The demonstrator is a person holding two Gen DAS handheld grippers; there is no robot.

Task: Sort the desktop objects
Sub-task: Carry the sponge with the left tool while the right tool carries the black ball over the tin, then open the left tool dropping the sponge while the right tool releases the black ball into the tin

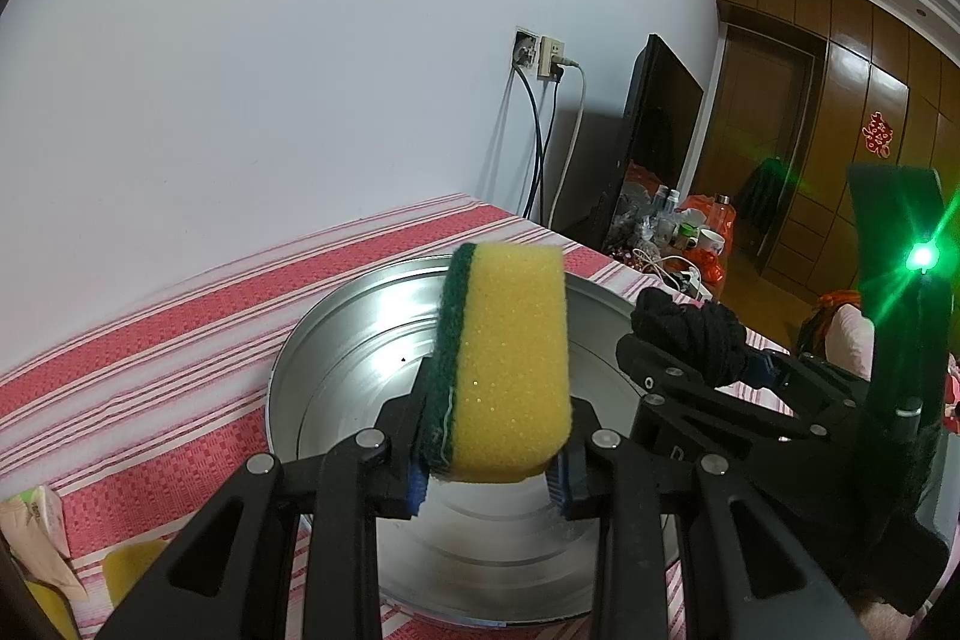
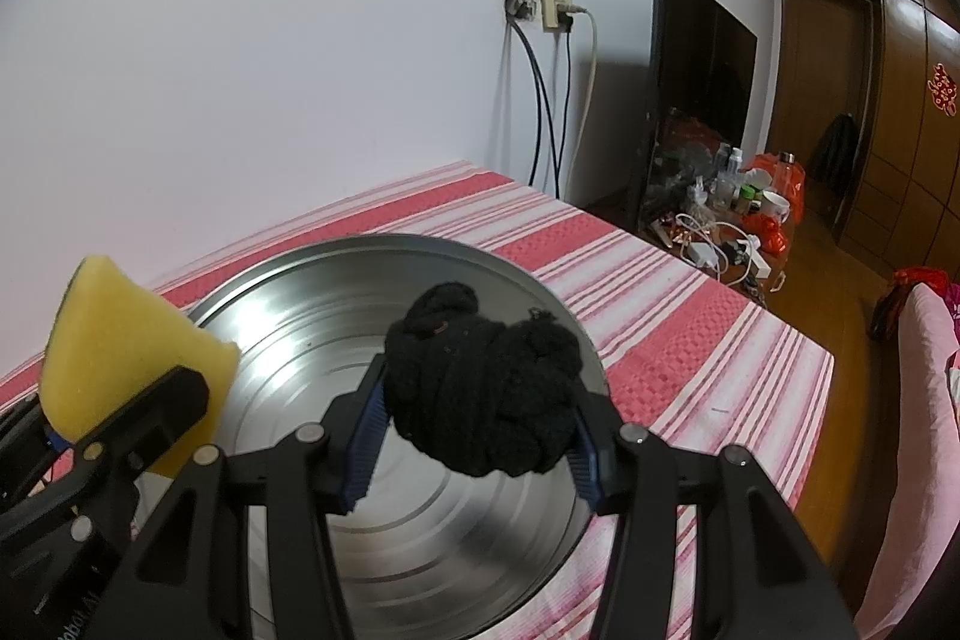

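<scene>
A yellow sponge (image 1: 507,364) with a dark green scouring side stands upright at centre frame, clamped at its base over a round metal basin (image 1: 336,340); a black knitted bundle (image 2: 486,388) hangs gripped centre frame above that basin.

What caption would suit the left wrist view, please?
Left gripper holds a yellow-green sponge above a metal basin.

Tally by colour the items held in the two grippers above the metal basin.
Yellow, with green scouring side: 1, the foam sponge in the left gripper.
Black: 1, the knitted fabric bundle in the right gripper.
Total: 2.
</scene>
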